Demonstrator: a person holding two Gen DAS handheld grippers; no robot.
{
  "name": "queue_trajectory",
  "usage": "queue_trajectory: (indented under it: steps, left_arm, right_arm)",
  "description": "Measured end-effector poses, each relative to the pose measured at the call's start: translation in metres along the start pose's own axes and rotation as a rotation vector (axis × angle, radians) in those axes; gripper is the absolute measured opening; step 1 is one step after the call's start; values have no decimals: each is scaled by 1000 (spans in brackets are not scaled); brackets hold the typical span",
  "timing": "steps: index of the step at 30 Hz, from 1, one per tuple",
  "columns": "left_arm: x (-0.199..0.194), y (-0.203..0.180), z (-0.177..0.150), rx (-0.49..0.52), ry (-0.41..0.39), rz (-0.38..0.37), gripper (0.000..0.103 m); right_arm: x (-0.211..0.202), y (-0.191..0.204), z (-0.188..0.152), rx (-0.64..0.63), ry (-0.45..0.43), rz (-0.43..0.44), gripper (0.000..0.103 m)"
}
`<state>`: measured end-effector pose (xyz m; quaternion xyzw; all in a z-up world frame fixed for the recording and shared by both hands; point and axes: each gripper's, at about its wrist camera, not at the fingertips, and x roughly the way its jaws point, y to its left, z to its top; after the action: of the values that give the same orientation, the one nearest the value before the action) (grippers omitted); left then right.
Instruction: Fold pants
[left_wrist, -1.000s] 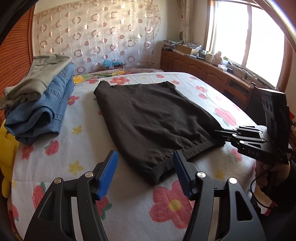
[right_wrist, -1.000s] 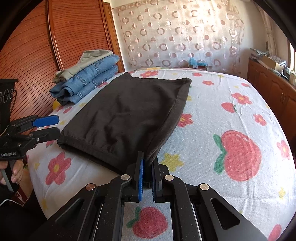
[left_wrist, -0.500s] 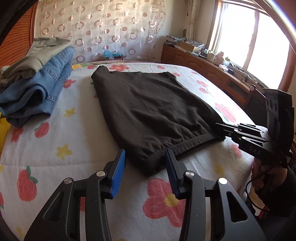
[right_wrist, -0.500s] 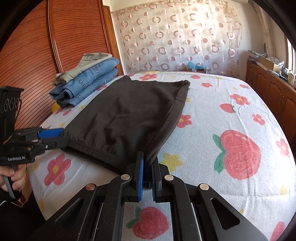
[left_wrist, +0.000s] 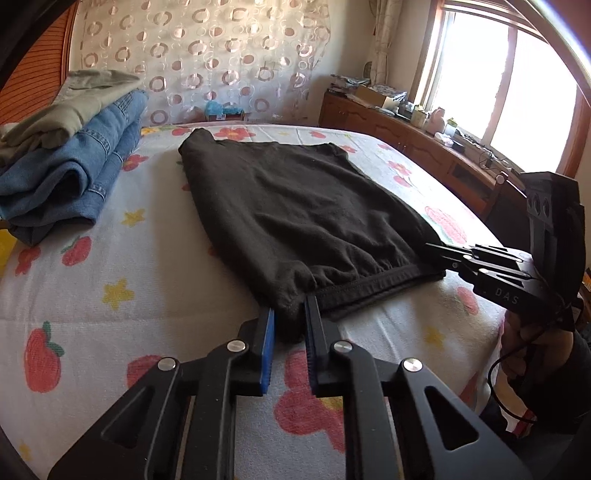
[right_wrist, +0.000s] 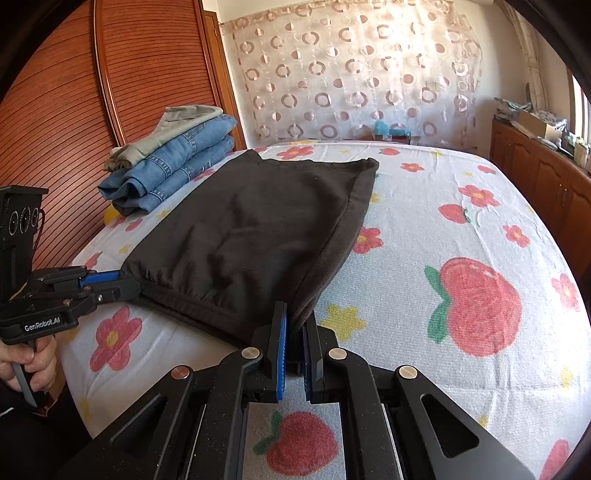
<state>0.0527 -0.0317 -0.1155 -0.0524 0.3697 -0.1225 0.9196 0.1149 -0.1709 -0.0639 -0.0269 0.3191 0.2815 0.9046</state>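
Observation:
Black pants (left_wrist: 295, 206) lie folded flat on the bed, elastic waistband toward me. My left gripper (left_wrist: 290, 321) is at the near left waistband corner. Its jaws are closing, and the blue pads have the black fabric pinched between them. In the right wrist view the same gripper (right_wrist: 125, 282) bites the left corner of the pants (right_wrist: 251, 229). My right gripper (right_wrist: 293, 325) is shut on the other waistband corner, with cloth bunched between its pads. From the left wrist view the right gripper (left_wrist: 432, 251) shows at the right end of the waistband, held by a hand.
A stack of folded blue jeans (left_wrist: 74, 166) topped by a khaki garment (left_wrist: 74, 103) sits at the bed's far left. The flowered sheet (right_wrist: 461, 229) covers the bed. A wooden cabinet (left_wrist: 406, 140) runs under the window at right; a slatted wooden door (right_wrist: 110, 92) stands at left.
My left gripper came forward onto the pants' near corner and its jaws narrowed from wide open down onto the fabric. The right gripper stayed still, holding its corner.

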Motion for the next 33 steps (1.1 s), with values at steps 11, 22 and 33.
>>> queue_trajectory:
  steps: [11, 22, 33]
  left_arm:
    - [-41, -3, 15, -3, -118, -39, 14]
    - [-75, -8, 32, 37, -185, -58, 14]
    - [-86, -16, 38, 71, -202, -34, 14]
  right_arm:
    - [-21, 3, 10, 19, -13, 68, 6]
    - [-62, 6, 15, -3, -78, 86, 6]
    - [-78, 5, 21, -23, -107, 78, 6]
